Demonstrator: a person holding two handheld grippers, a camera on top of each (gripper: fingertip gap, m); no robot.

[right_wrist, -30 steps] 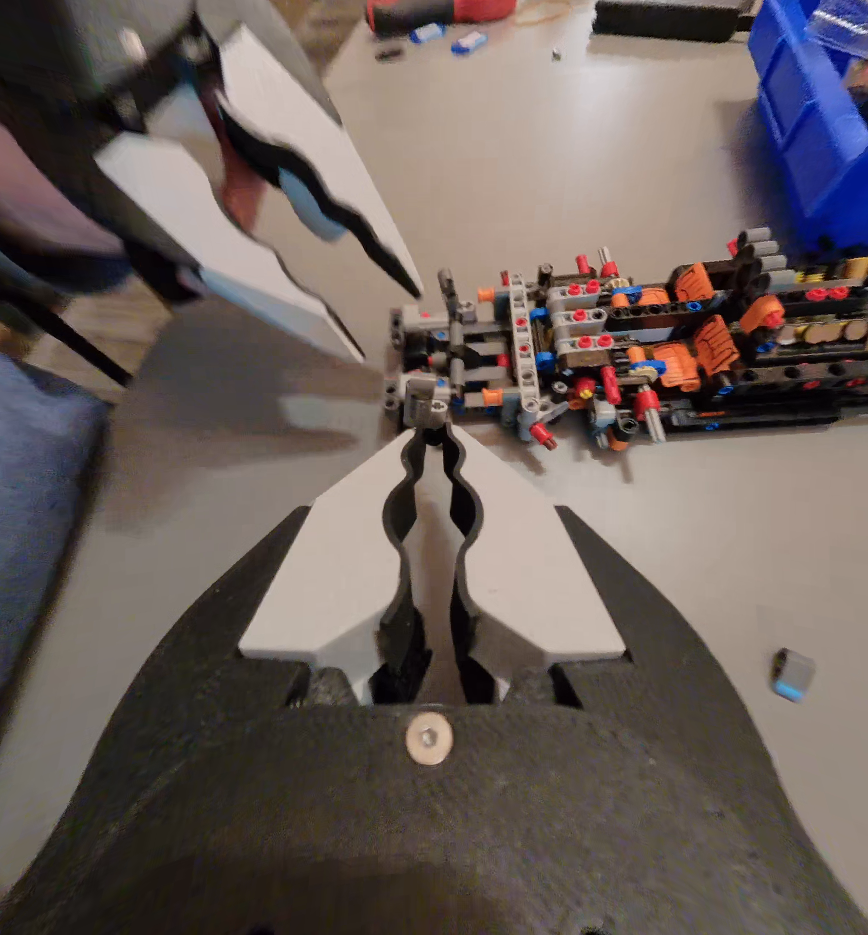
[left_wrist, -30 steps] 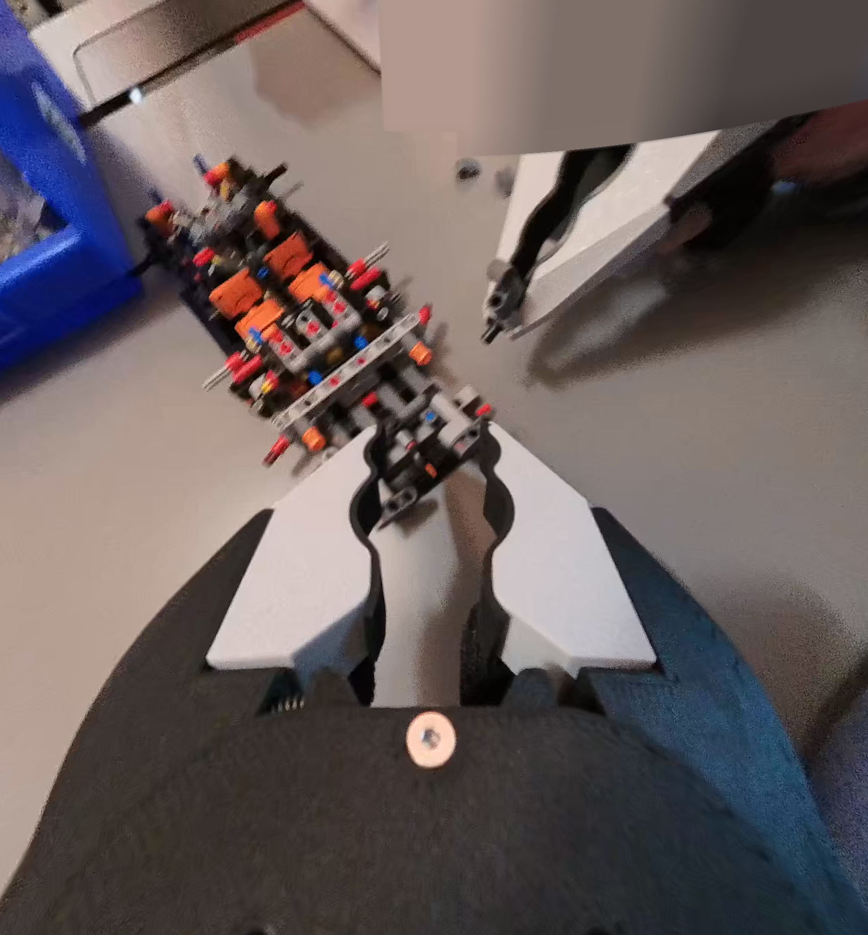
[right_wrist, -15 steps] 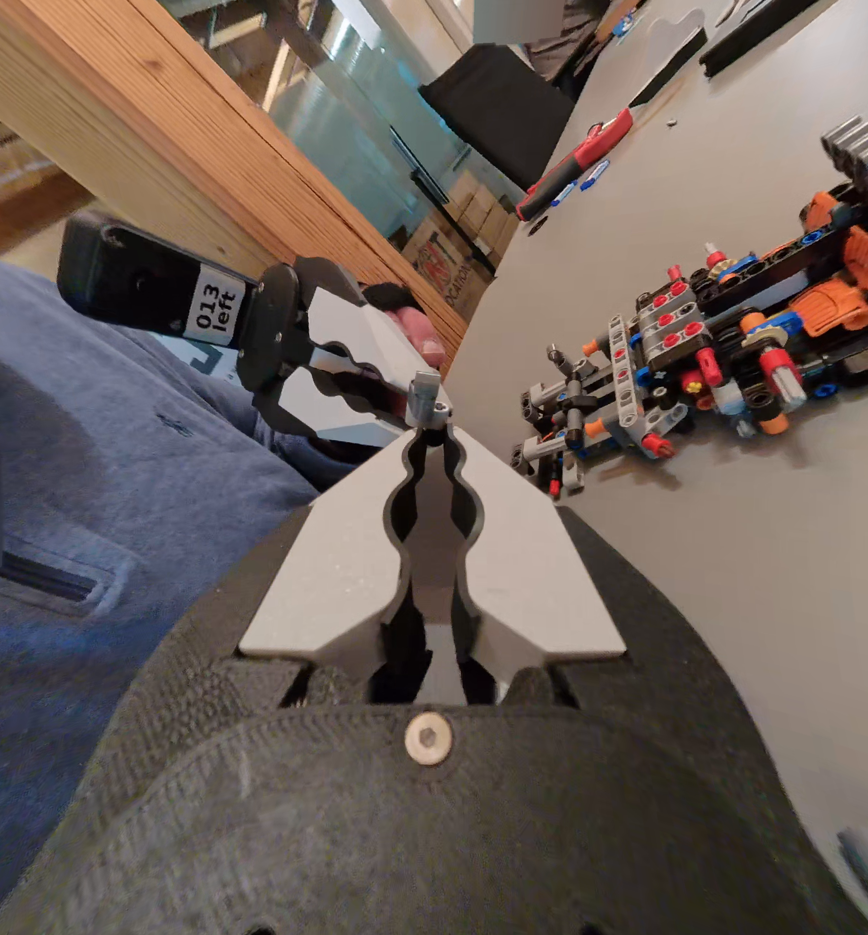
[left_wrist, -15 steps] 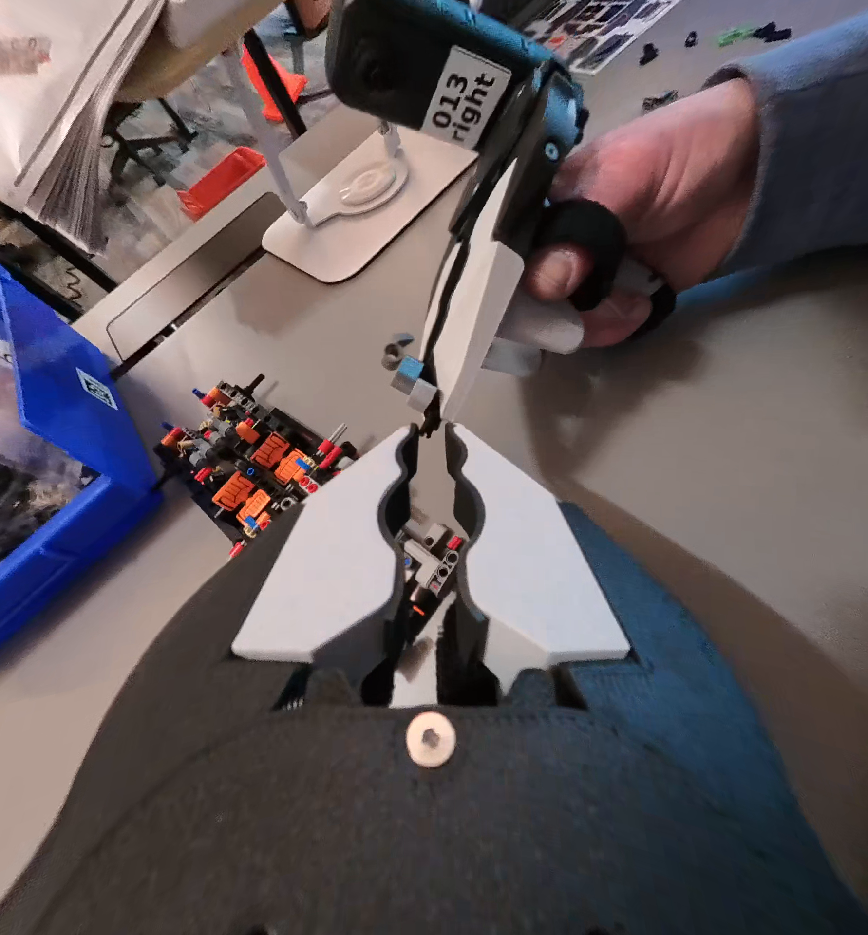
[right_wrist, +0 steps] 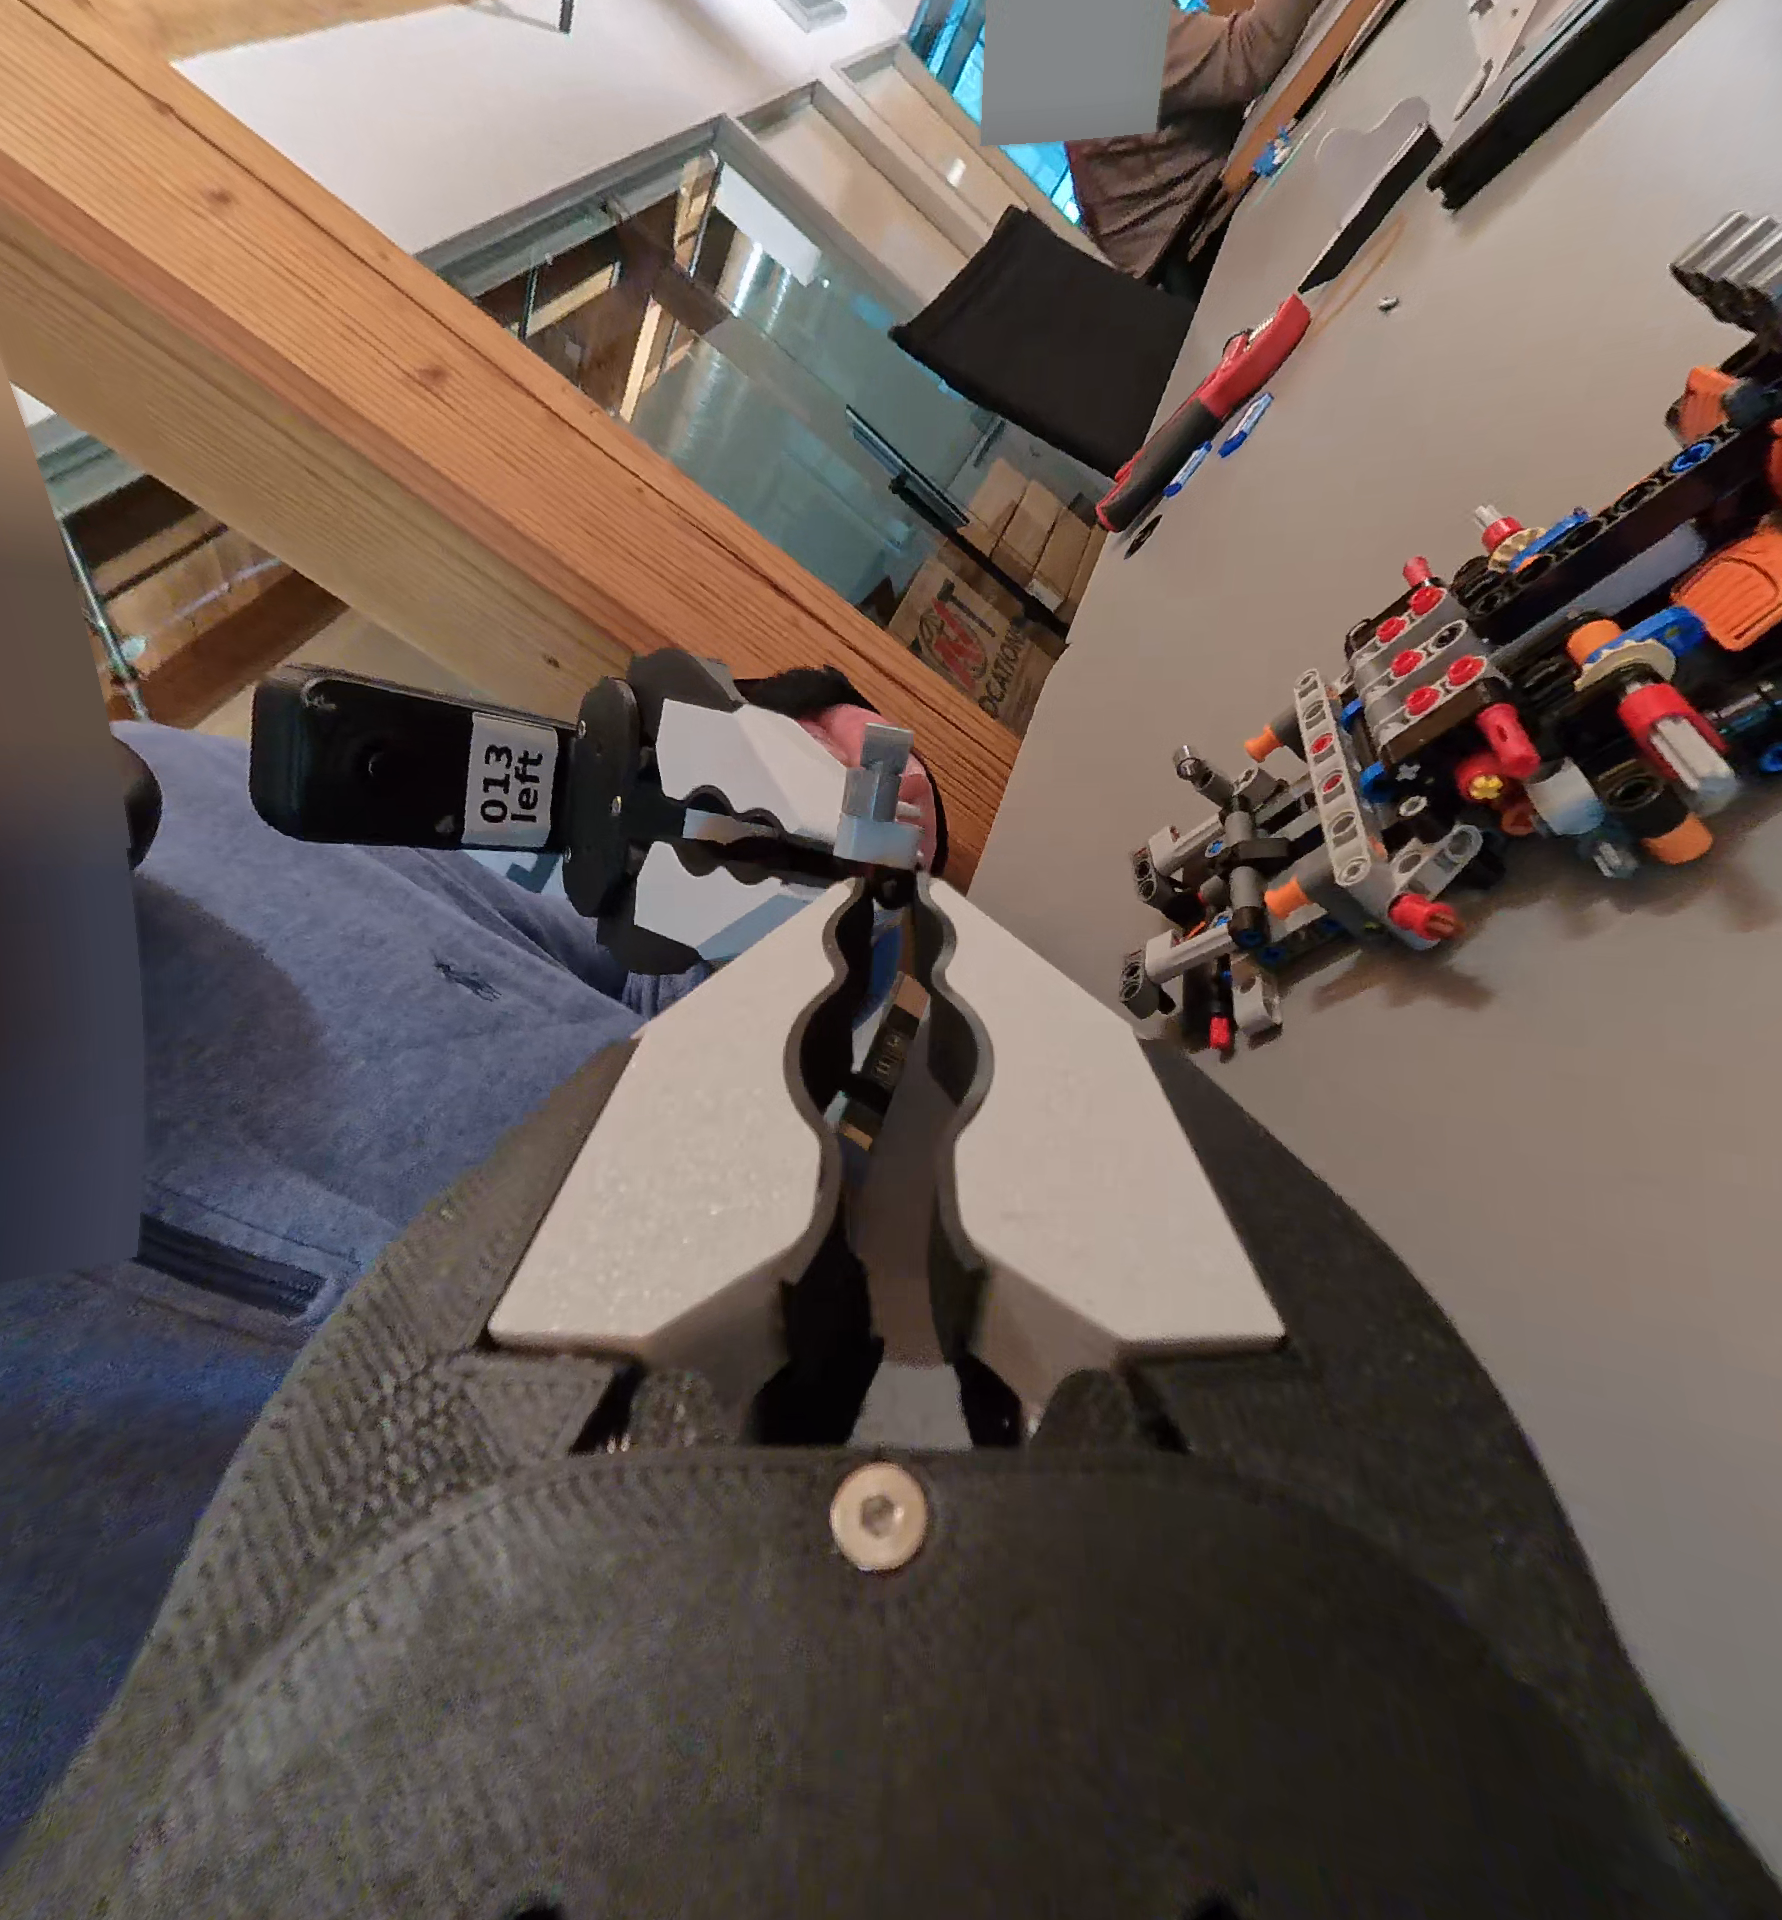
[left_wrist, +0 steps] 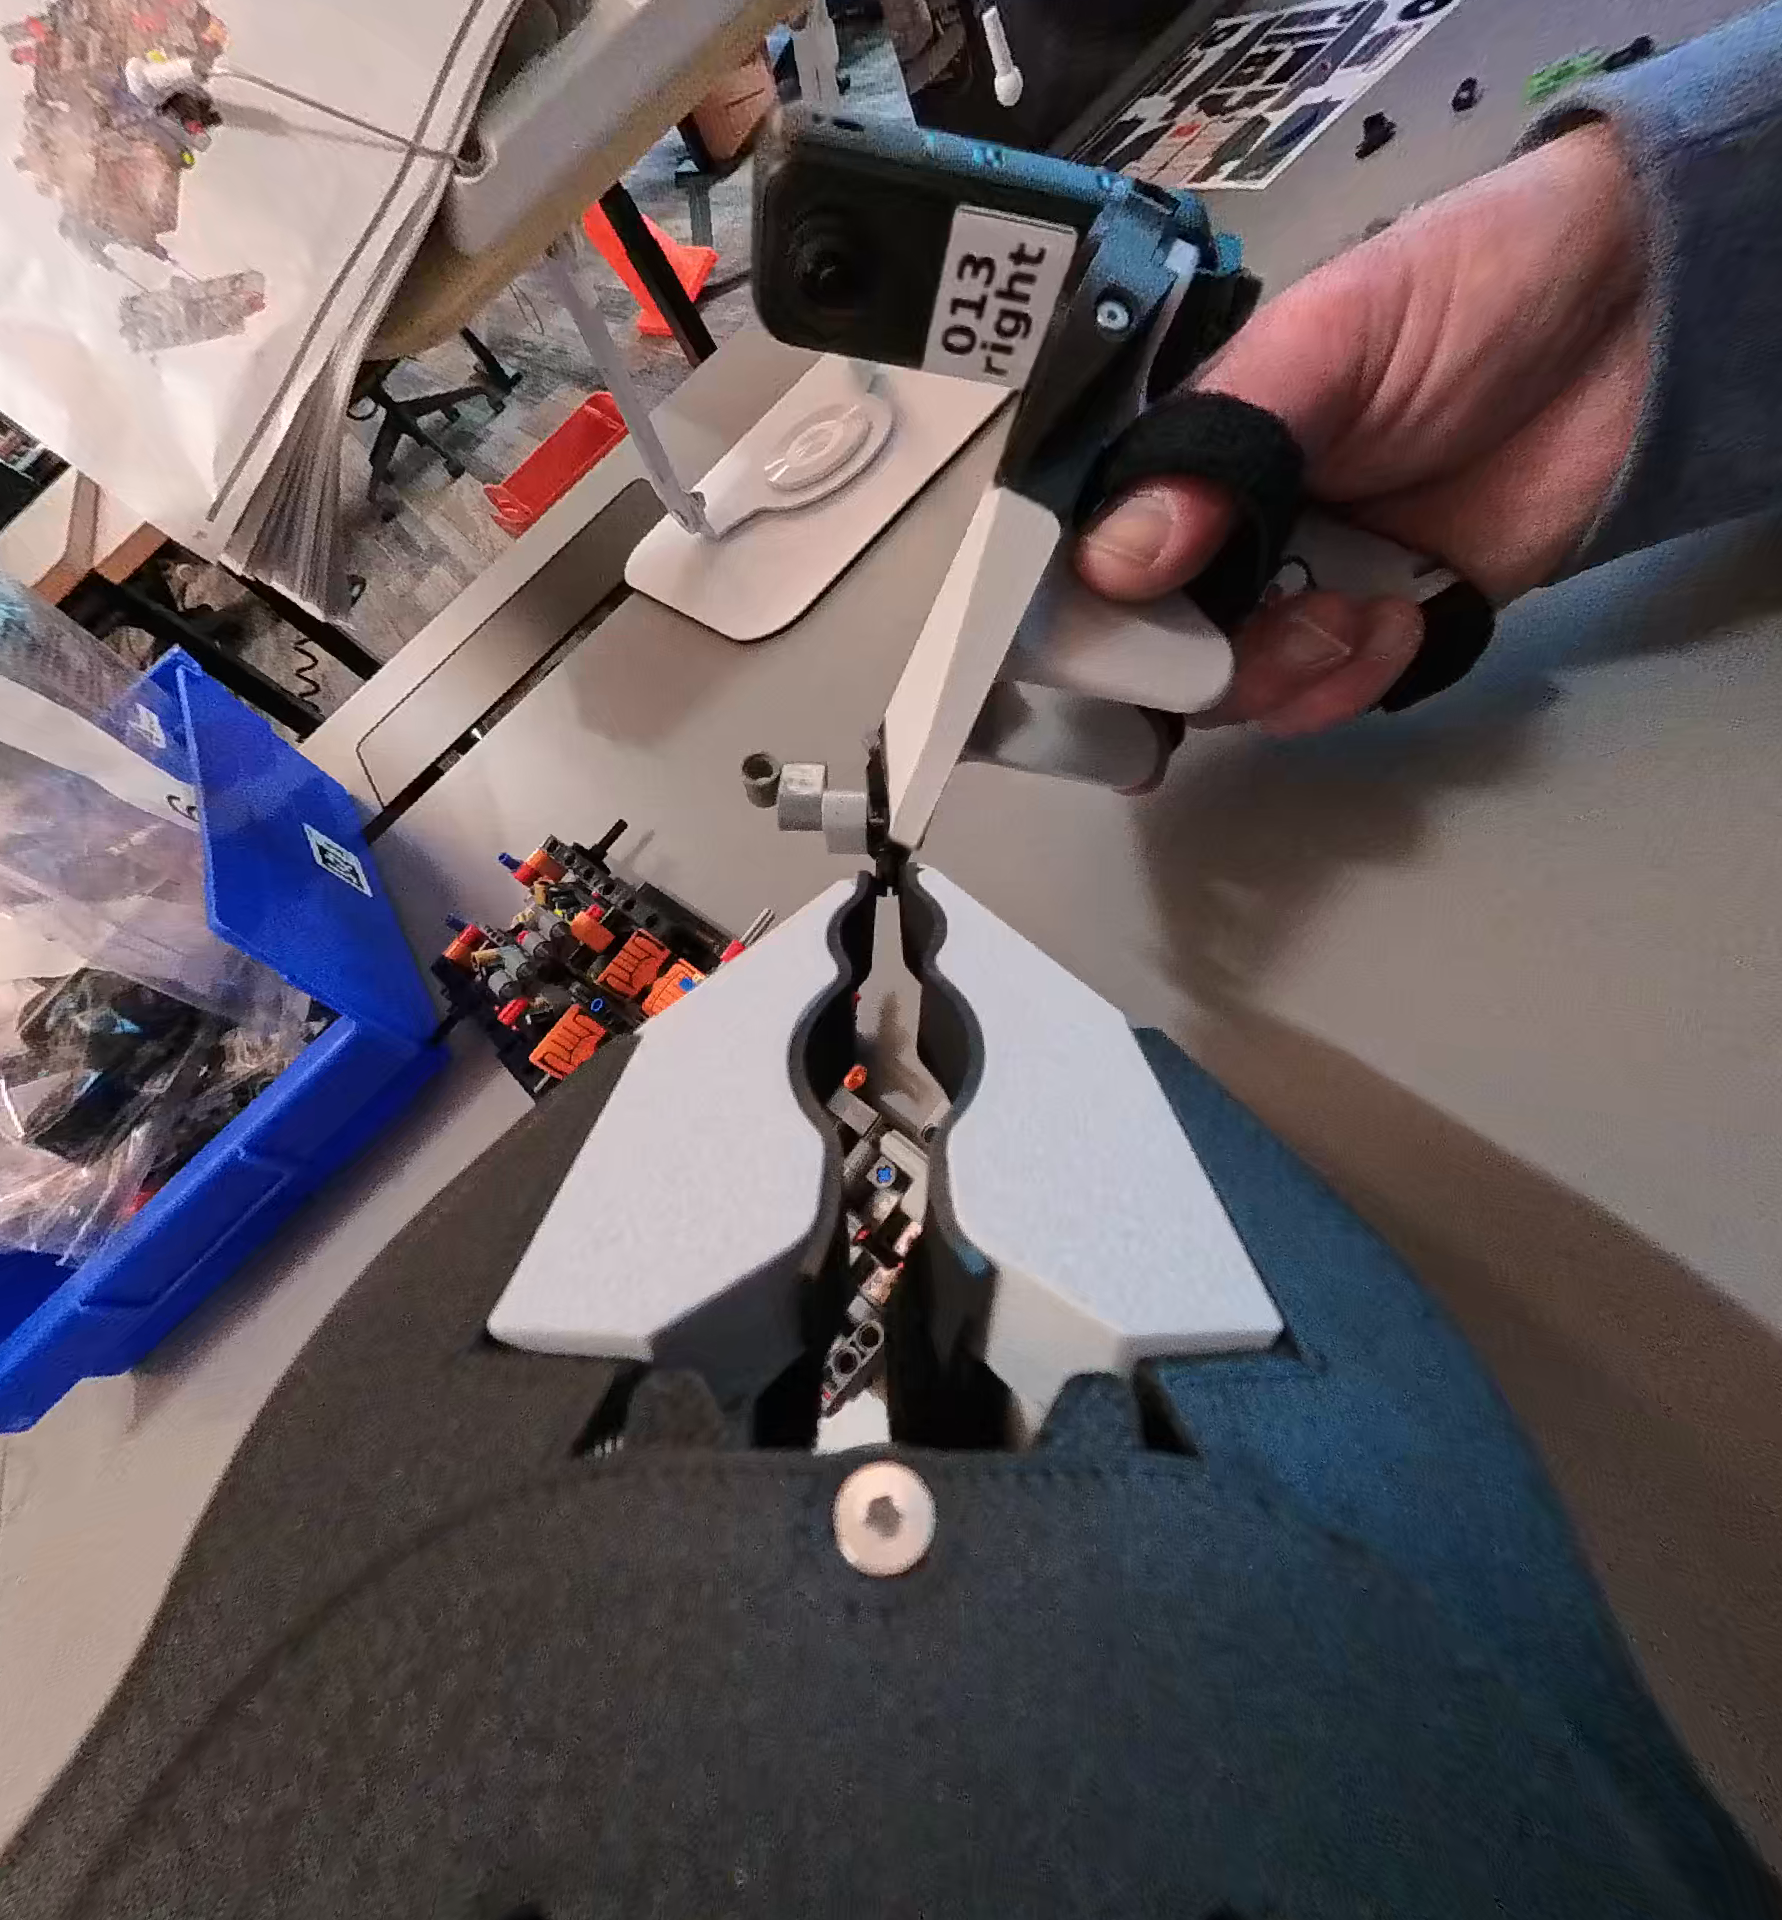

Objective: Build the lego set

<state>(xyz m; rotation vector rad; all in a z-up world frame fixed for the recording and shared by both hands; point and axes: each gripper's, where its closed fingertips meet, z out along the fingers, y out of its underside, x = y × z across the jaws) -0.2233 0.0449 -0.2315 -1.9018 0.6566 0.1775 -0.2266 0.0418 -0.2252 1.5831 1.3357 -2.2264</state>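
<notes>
At the meeting tips of the two grippers, lifted clear of the grey table (left_wrist: 1489, 935), sits a small light-grey Lego connector piece (left_wrist: 819, 805). In the left wrist view it juts out to the left of the right gripper (left_wrist: 882, 831), whose jaws are closed down to a thin slit on the piece's black pin end. In the right wrist view the same piece (right_wrist: 876, 800) stands just beyond that gripper's own tips (right_wrist: 882, 894). The left gripper (left_wrist: 882, 883) is nearly closed as well, its tips almost touching each other and meeting the right gripper's tips from below; whether it also pinches the pin I cannot tell. The left gripper shows again in the right wrist view (right_wrist: 814, 842), reaching in from the left with its jaws drawn together behind the piece.

Below and behind the left gripper's fingers, partly seen through the gap between them, lies the large Lego Technic model (left_wrist: 586, 977) on the table, black with orange, red and blue parts. In the right wrist view it (right_wrist: 1489, 748) lies to the right of the grippers, well apart from the held piece. A person's hand (left_wrist: 1386, 416) grips the right gripper's handle. Left of the left gripper stands a blue parts bin (left_wrist: 274, 1039) with bagged pieces. Far beyond the right gripper a red-and-black tool (right_wrist: 1209, 416) lies on the table.
</notes>
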